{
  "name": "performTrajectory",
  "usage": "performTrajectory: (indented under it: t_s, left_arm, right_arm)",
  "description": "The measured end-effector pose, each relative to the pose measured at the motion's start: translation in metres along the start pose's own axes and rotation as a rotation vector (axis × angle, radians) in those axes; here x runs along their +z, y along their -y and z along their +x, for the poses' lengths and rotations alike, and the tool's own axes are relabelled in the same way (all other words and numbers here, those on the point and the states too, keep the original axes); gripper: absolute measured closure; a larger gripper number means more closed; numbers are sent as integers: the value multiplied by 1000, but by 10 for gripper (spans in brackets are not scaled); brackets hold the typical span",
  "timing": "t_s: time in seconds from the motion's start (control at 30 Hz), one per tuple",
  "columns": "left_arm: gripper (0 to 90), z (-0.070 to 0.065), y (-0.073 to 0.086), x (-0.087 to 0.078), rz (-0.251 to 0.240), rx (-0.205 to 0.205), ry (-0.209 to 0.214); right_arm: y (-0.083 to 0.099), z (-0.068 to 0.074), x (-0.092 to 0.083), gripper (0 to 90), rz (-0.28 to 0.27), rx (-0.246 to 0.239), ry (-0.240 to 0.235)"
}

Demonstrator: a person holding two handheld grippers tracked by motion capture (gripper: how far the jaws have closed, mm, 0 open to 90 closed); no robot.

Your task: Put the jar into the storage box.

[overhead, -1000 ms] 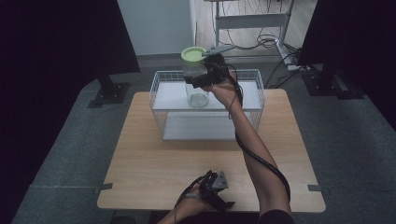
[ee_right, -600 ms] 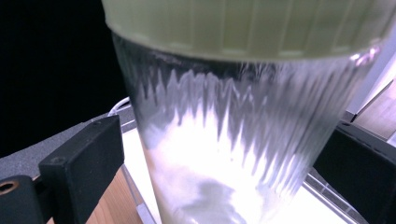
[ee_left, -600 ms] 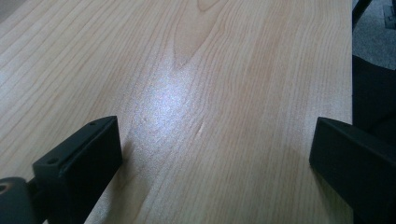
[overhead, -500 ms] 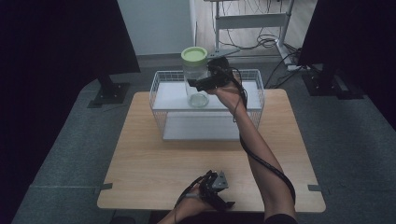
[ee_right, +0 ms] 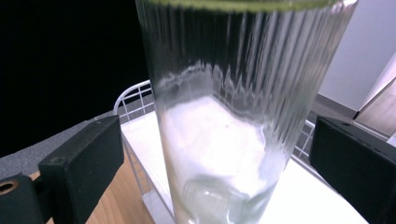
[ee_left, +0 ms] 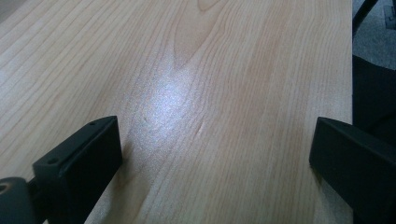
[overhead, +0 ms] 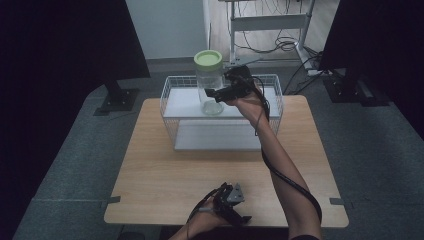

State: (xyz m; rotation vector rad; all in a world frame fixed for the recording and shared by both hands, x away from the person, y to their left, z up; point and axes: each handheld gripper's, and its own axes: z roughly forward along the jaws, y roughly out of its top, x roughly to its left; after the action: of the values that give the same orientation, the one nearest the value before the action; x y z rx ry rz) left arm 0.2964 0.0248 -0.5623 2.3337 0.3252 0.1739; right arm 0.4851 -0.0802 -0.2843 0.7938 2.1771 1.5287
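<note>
**Glass jar up at the wire basket**

Glass jar [overhead: 209, 82], ribbed and clear with a green lid [overhead: 208, 58], stands between our right gripper's [overhead: 218, 93] wide-spread jaws above the white wire basket [overhead: 274, 107]; contact we cannot tell. Our left gripper [overhead: 235, 210] gapes empty over the bare wooden table [ee_left: 224, 70], near edge.

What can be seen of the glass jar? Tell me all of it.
The glass jar is tall, clear and ribbed down its sides, with a pale green lid on top, and looks empty. It stands upright over the white shelf of the wire basket; whether its base rests there is unclear. The right gripper is at its side, its jaws wide apart in the right gripper view, not clamping it.
</note>
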Motion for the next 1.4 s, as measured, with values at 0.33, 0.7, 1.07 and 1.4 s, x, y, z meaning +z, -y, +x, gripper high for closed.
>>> performTrajectory:
  t_s: [0.33, 0.7, 1.07, 1.4]
  left_arm:
    - [22, 0, 0, 0, -1, -1, -1]
    - [22, 0, 0, 0, 0, 0, 0]
    - [22, 0, 0, 0, -1, 0, 0]
    - [22, 0, 0, 0, 1, 0, 1]
  right_arm:
    - [9, -1, -7, 32, 0, -9, -2]
    - [18, 0, -14, 33, -5, -13, -3]
    - [27, 2, -20, 33, -3, -26, -6]
    - [38, 3, -25, 37, 11, -31, -10]
